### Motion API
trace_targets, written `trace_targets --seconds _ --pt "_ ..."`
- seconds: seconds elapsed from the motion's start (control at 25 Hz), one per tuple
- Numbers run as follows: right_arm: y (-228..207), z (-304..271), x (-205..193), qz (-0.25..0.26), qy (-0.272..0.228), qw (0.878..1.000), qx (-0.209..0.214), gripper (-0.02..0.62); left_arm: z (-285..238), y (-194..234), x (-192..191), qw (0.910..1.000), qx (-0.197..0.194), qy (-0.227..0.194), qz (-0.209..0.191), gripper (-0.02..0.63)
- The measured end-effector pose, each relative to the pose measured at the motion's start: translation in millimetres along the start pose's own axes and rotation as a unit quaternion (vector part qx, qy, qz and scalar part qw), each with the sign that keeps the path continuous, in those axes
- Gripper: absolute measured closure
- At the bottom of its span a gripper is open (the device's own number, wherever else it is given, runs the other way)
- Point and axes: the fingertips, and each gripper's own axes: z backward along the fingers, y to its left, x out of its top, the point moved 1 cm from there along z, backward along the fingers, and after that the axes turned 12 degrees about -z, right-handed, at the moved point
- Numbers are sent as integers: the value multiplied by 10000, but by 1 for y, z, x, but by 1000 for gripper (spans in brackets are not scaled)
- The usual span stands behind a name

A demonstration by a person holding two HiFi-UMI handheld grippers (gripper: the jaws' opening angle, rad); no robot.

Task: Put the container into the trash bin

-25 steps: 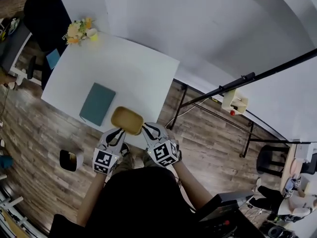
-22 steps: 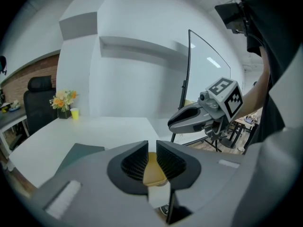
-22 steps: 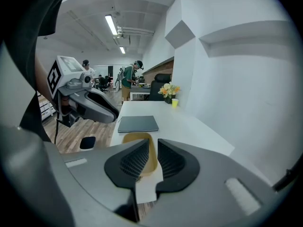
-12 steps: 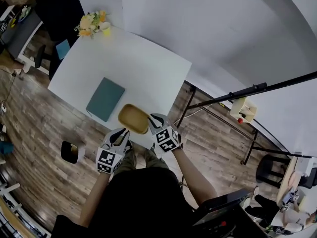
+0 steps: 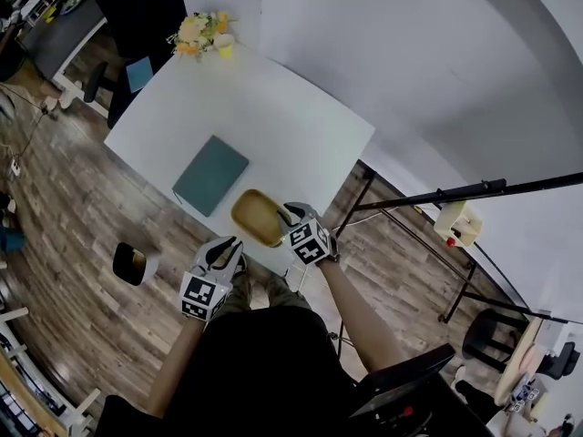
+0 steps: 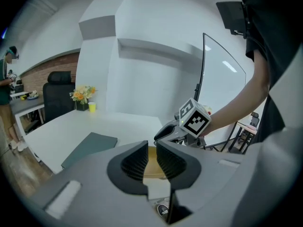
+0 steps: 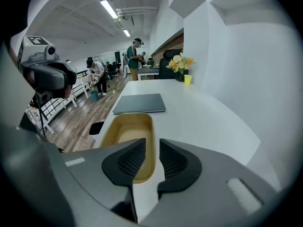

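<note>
**Container at the table edge, a gripper on either side**

In the head view the tan container [image 5: 258,217] is seen lying at the near edge of the white table [image 5: 273,107]. The right gripper [image 5: 293,214] is placed at its right rim, and the left gripper [image 5: 228,245] just off its near left corner, over the floor [image 5: 73,198]. How the jaws stand is not shown there; that is given by the gripper views.

In the right gripper view the jaws are seen opening. The container's right rim runs in line with the gap, and no pad is pressed on it. In the left gripper view the jaws are held a little apart with nothing gripped. A strip of the container is seen beyond the gap, and the right gripper's marker cube [image 6: 194,119] behind it.

The bin [image 5: 132,264] is best shown by the head view. It stands on the wooden floor to the person's left, well apart from the table.

The table is set against a white wall [image 5: 410,62]. A teal notebook [image 5: 210,175] lies just beside the container, further in. Flowers [image 5: 196,33] and a yellow cup [image 5: 224,49] stand at the far corner, and a black chair [image 5: 137,7] is placed beyond it. A black pole [image 5: 455,192] crosses above the floor right of the table. People [image 7: 135,53] are seen far down the room in the right gripper view alone. The table edge and the left gripper lie between container and bin.
</note>
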Motion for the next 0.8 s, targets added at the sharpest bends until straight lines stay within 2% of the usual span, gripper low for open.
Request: trace_targets --seconds 0.4,0.8 --pt "-1 -30 -17 100 598 9980 194 489 17 7 -9 9993 352 76 99 551" --pt "1 -43 -24 127 864 9958 284 501 26 7 -6 9989 473 -28 59 549"
